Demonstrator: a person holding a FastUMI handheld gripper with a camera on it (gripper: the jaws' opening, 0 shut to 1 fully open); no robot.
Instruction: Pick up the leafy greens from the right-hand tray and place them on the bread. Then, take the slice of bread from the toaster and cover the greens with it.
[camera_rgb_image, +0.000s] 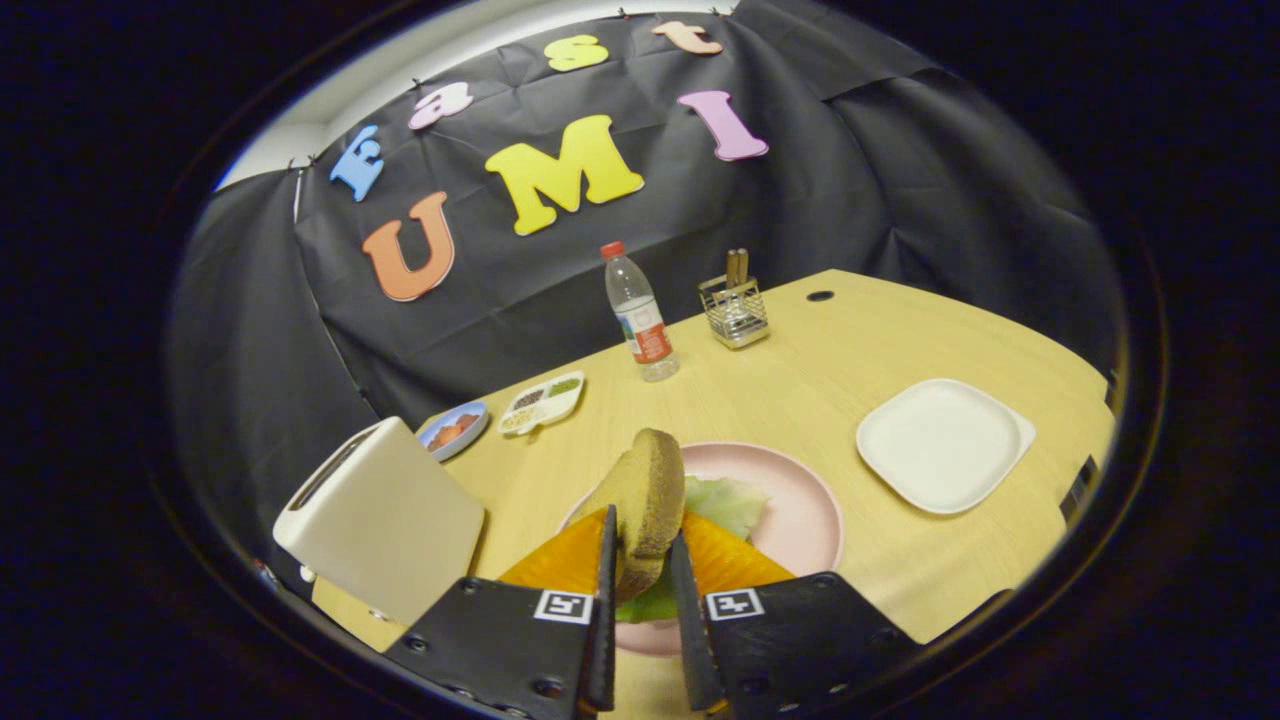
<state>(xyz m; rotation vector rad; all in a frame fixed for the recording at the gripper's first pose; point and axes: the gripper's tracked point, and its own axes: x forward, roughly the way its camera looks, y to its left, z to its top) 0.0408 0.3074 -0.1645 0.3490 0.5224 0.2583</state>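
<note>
My gripper (641, 545) is shut on a brown slice of bread (645, 495), which stands on edge between the fingers and pokes up ahead of them. Just below and beyond it lies the pink plate (800, 500) with pale leafy greens (728, 503) spread on it; a bit of green also peeks out under the held slice. Whether another slice lies beneath the greens is hidden by the fingers. The white toaster (385, 520) stands to the left of the fingers, its slot facing up and back. The white square tray (945, 443) lies bare to the right of the plate.
Farther back on the wooden table (800, 370) stand a water bottle (640, 315) with a red cap and a wire holder (735, 310) with utensils. Behind the toaster lie a small blue dish (453, 430) and a white divided dish (542, 402).
</note>
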